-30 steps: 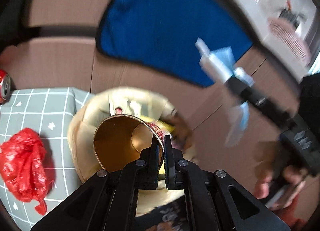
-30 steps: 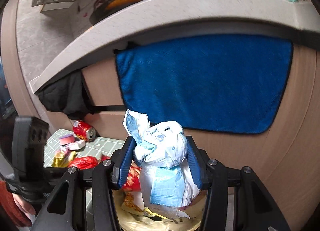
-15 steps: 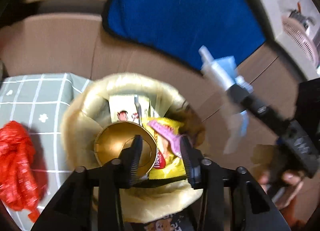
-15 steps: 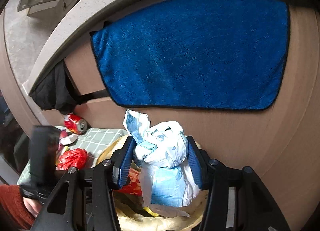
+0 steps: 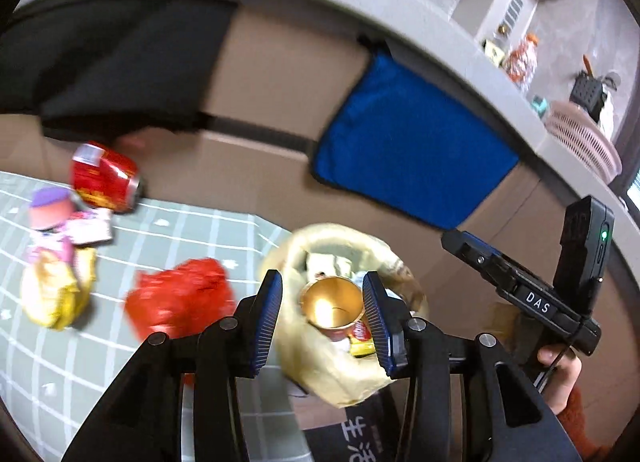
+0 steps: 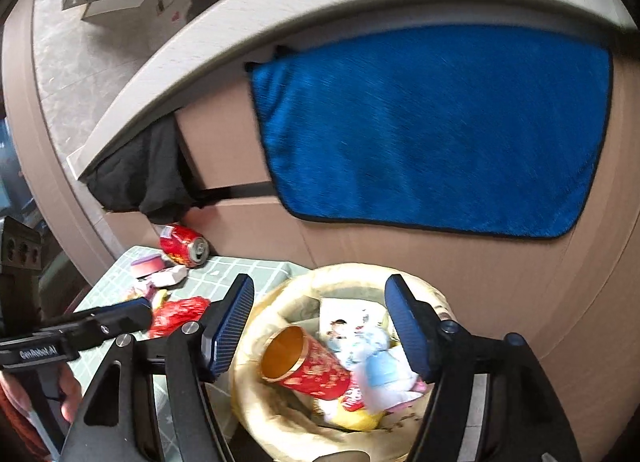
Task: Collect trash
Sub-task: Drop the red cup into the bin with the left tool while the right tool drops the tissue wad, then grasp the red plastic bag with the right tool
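Note:
A cream trash bag [image 6: 256,394] stands open beside a low table with a green checked cloth [image 5: 48,350]. In the bag lie a red cup with a gold inside [image 6: 304,362], a white and blue crumpled bag [image 6: 380,366] and wrappers. My right gripper [image 6: 320,326] is open and empty above the bag. My left gripper [image 5: 323,318] is open and empty, with the gold cup [image 5: 332,306] seen between its fingers below. On the cloth lie a red plastic bag [image 5: 180,298], a red can [image 5: 104,181], a yellow wrapper [image 5: 52,294] and a pink-purple item [image 5: 50,207].
A blue towel [image 6: 432,133] hangs on the brown cabinet front behind the bag. A black cloth [image 5: 112,61] hangs further left under the grey counter edge [image 6: 280,9]. A pink basket [image 5: 580,137] sits on the counter at right.
My right gripper has opened and let the white and blue bag fall into the trash bag. My left gripper released the cup, opened wider and pulled back and up, toward the table.

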The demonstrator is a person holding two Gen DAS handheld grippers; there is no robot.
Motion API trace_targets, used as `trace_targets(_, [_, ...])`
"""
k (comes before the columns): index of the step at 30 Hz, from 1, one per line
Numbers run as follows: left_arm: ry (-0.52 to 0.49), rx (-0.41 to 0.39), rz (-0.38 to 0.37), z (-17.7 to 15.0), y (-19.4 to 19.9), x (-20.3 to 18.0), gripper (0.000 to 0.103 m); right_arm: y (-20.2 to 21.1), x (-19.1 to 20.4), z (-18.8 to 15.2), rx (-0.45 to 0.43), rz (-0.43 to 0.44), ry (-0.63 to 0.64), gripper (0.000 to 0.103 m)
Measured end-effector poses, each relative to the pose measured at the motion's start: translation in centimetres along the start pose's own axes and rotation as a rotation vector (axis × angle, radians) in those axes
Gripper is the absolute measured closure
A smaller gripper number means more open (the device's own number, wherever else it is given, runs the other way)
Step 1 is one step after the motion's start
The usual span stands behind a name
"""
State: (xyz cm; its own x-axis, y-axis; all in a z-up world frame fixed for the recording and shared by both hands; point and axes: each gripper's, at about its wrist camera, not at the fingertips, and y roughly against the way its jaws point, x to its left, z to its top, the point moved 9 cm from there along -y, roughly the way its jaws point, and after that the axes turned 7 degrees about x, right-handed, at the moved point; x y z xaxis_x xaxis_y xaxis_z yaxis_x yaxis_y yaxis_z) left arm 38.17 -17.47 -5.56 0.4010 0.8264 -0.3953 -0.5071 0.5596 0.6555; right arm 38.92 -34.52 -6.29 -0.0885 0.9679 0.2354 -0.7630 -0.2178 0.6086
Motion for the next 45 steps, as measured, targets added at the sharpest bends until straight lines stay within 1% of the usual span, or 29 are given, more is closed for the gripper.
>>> trace_targets(5, [0.032, -0.104, 0.036, 0.8, 6.2, 3.0, 0.06, 1.6, 4.5, 0.7, -0.035, 0.012, 0.089, 0.037])
trace_targets(8, [0.054, -0.177, 0.099, 1.6, 9.6, 6.0, 0.06, 1.9, 7.3, 1.0, -0.041, 0.04, 0.133, 0.037])
trace_targets(11, [0.097, -0.214, 0.137, 2.0, 11.6, 9.2, 0.06, 1.8, 9.6, 1.2, -0.042, 0.067, 0.157, 0.037])
trace_targets(15, [0.189, -0.249, 0.197, 1.6, 13.7, 14.6, 0.059, 0.8, 12.2, 1.0, -0.022, 0.101, 0.181, 0.037])
trace_targets(18, [0.251, -0.246, 0.214, 0.8, 13.8, 17.7, 0.058, -0.2, 13.7, 0.6, -0.001, 0.123, 0.191, 0.037])
trace_targets(20, [0.286, -0.219, 0.214, 0.1, 12.9, 19.4, 0.058, -1.2, 14.6, 0.4, 0.018, 0.137, 0.196, 0.037])
trace_targets(23, [0.321, -0.179, 0.204, -0.9, 11.3, 20.8, 0.058, -2.5, 15.6, 0.0, 0.04, 0.148, 0.205, 0.037])
trace_targets(26, [0.342, -0.143, 0.187, -1.7, 9.6, 21.2, 0.058, -3.5, 16.1, -0.6, 0.063, 0.146, 0.218, 0.037])
trace_targets(30, [0.333, -0.118, 0.175, -2.3, 8.3, 21.1, 0.058, -5.3, 16.1, -1.7, 0.099, 0.144, 0.217, 0.037])
trace_targets(36, [0.301, -0.12, 0.188, -2.5, 8.1, 21.2, 0.058, -10.6, 16.1, -4.2, 0.22, 0.187, 0.164, 0.037])
trace_targets(42, [0.33, -0.13, 0.186, -2.9, 8.6, 22.8, 0.058, -15.8, 15.8, -6.8, 0.315, 0.123, 0.158, 0.037])
trace_targets(43, [0.337, -0.133, 0.186, -2.9, 8.7, 23.1, 0.058, -16.2, 15.9, -7.1, 0.325, 0.125, 0.158, 0.034])
trace_targets(44, [0.347, -0.136, 0.187, -3.0, 8.7, 23.5, 0.058, -16.7, 16.2, -7.4, 0.329, 0.144, 0.152, 0.028])
trace_targets(45, [0.355, -0.137, 0.187, -3.0, 8.7, 23.9, 0.058, -17.0, 16.4, -7.4, 0.331, 0.162, 0.144, 0.025])
